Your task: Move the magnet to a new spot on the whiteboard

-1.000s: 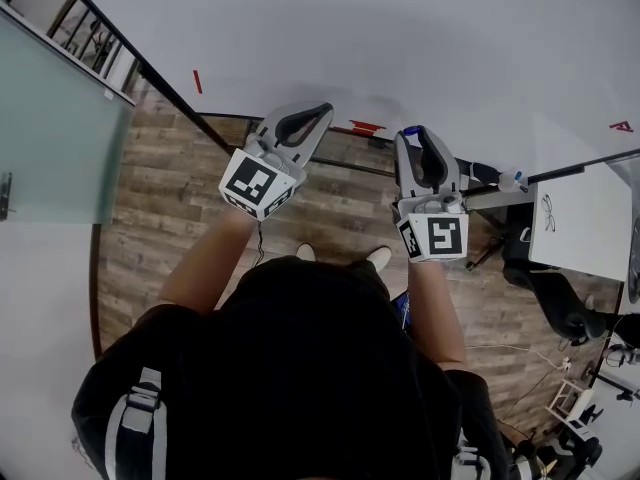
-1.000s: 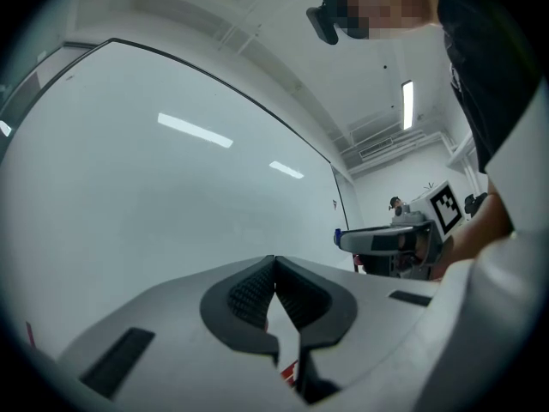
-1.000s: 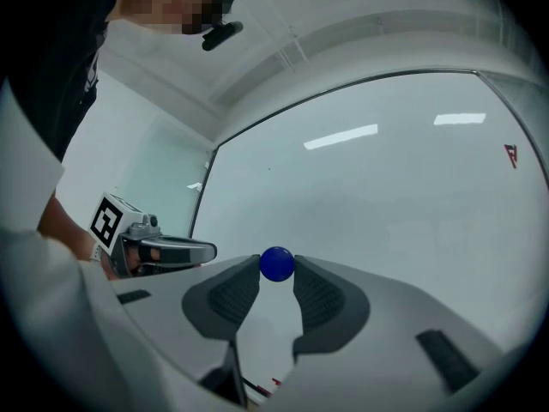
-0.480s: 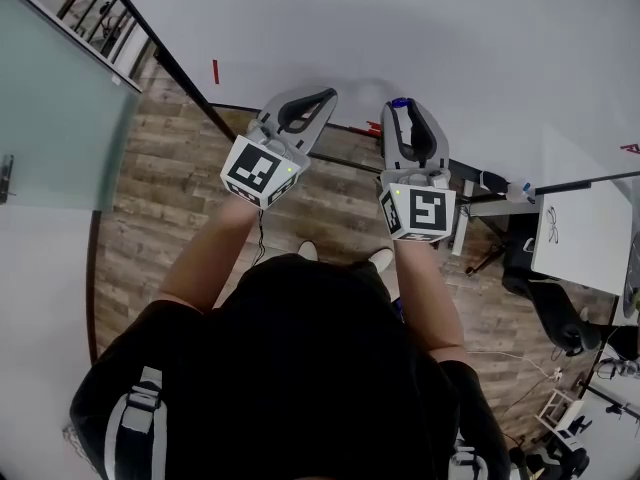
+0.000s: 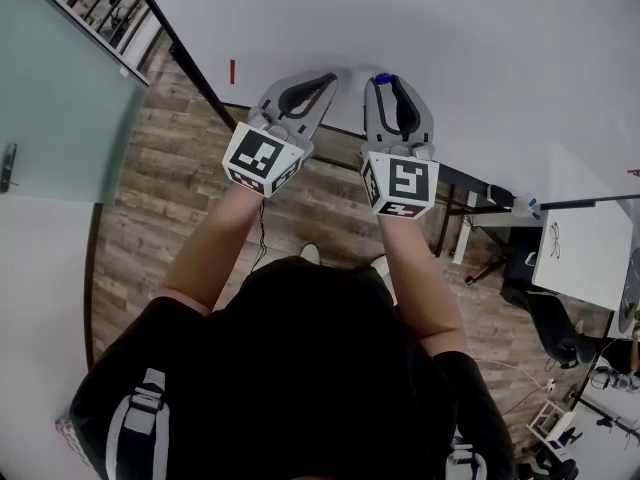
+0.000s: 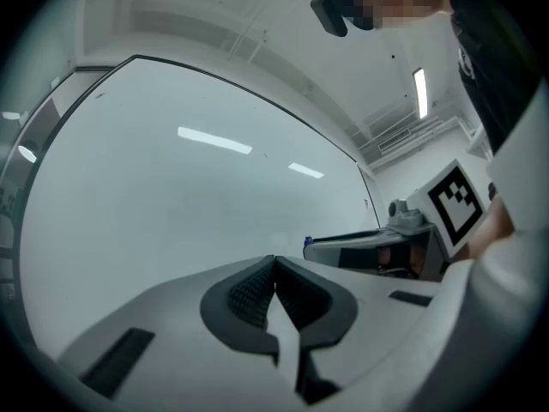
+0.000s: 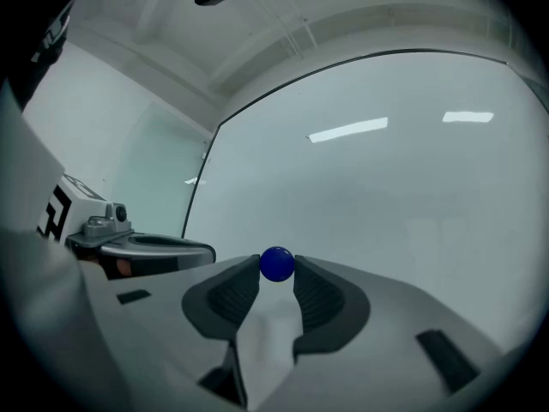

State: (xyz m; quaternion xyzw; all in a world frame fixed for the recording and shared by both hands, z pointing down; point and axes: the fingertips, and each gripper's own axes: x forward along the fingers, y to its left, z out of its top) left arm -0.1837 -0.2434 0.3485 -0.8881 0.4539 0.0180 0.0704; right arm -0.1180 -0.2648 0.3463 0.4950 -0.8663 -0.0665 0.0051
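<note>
The whiteboard fills the far side; the left gripper hangs beside the right, its jaws pressed together on nothing; the right gripper pinches the magnet, a small blue ball, between its very tips, close up to the whiteboard; whether magnet and whiteboard touch I cannot tell. The step in hand looks like the carry, or the start of the set-down; next, I judge, the magnet must be pressed onto a free patch; then the jaws eased apart and drawn straight back, so it does not drag along.
</note>
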